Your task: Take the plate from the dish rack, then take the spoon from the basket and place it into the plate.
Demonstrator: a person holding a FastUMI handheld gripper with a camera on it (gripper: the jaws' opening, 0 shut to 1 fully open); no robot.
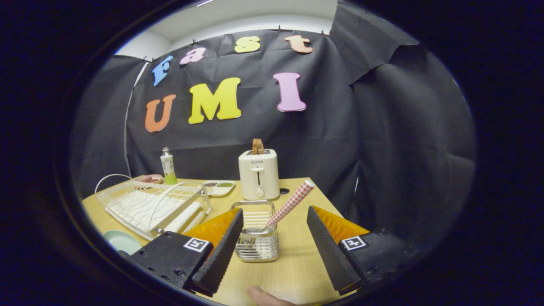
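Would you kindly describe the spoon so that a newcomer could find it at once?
On the wooden table, in front of the cream toaster, stands a small wire basket between the open fingers of the gripper. The spoon leans out of it, its red-and-white checked handle unlike anything nearby.

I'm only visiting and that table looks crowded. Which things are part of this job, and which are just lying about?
Job: dish rack, pale plate beside it, wire basket holding the checked-handled spoon, open tongs straddling the basket.

Lying about: toaster, bottle, divided tray, pink dish.
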